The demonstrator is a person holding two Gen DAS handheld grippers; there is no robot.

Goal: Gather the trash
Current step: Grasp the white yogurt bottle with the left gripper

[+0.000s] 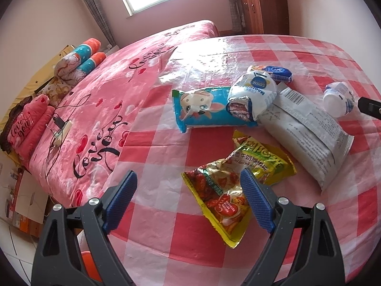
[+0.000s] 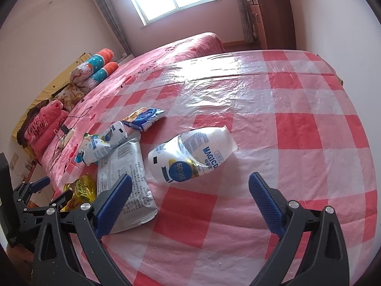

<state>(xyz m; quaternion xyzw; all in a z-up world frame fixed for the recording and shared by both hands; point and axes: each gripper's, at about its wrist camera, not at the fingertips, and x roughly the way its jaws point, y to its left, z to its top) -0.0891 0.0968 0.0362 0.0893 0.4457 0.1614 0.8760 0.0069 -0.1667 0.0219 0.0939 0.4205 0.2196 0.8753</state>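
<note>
Crinkled foil wrappers are scattered on a table covered with a red-and-white checked cloth [image 2: 309, 131]. A red and yellow snack wrapper [image 1: 221, 197] lies just ahead of the left gripper [image 1: 188, 186], between its widely parted jaws though nearer the right-hand pad, its long axis running diagonally away to the upper left. Nothing is held by that gripper. A white crushed bottle-shaped pack [image 2: 190, 157] is seen ahead of the right gripper [image 2: 190, 190], likewise spread wide and empty; its long axis is slanted up to the right across the gap. A blue cartoon packet [image 1: 209, 109] and a grey printed bag [image 1: 307, 133] are set farther off. Each piece is judged nearest its own hand, so the left would take the foil wrapper.
</note>
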